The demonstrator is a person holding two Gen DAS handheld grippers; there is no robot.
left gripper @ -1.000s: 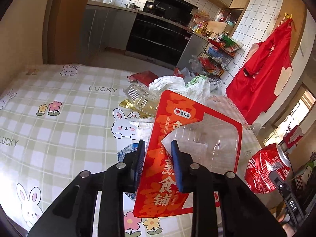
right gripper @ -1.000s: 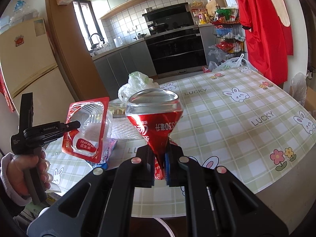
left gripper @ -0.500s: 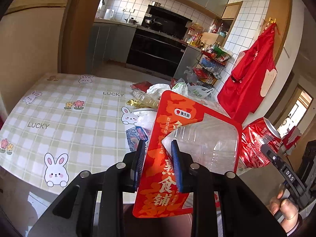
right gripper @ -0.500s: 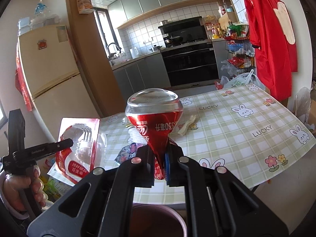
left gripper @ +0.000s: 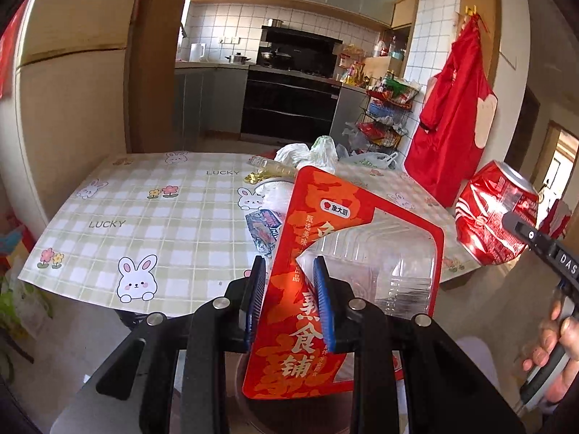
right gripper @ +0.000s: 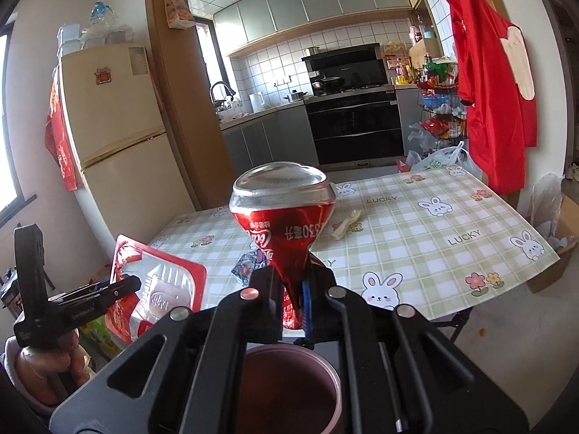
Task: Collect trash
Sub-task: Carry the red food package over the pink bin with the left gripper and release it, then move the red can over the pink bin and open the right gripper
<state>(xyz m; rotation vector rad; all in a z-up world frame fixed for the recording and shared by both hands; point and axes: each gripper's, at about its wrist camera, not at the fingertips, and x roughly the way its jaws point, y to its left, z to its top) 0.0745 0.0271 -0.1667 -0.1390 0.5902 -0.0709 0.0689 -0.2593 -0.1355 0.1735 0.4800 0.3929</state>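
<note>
My left gripper [left gripper: 289,282] is shut on a red food package with a clear plastic tray [left gripper: 347,264], held upright off the table's near edge; it also shows in the right wrist view [right gripper: 155,289]. My right gripper [right gripper: 289,285] is shut on a crushed red cola can [right gripper: 286,224], also seen in the left wrist view [left gripper: 495,213]. A dark red bin [right gripper: 289,390] stands right below the right gripper. More trash lies on the table: a blue-printed wrapper [left gripper: 264,228], a gold wrapper [left gripper: 255,178], white plastic bags [left gripper: 307,153].
The table with a green checked rabbit cloth [left gripper: 144,217] stretches ahead of both grippers. A pale utensil-like scrap [right gripper: 345,226] lies on it. A fridge [right gripper: 119,137] stands left, a wire rack [left gripper: 387,119] and a red apron [left gripper: 452,115] right. A cardboard box [right gripper: 557,253] sits on the floor.
Both grippers have pulled back from the table with their loads. The table now lies farther away, and the bin has come into view under the right gripper.
</note>
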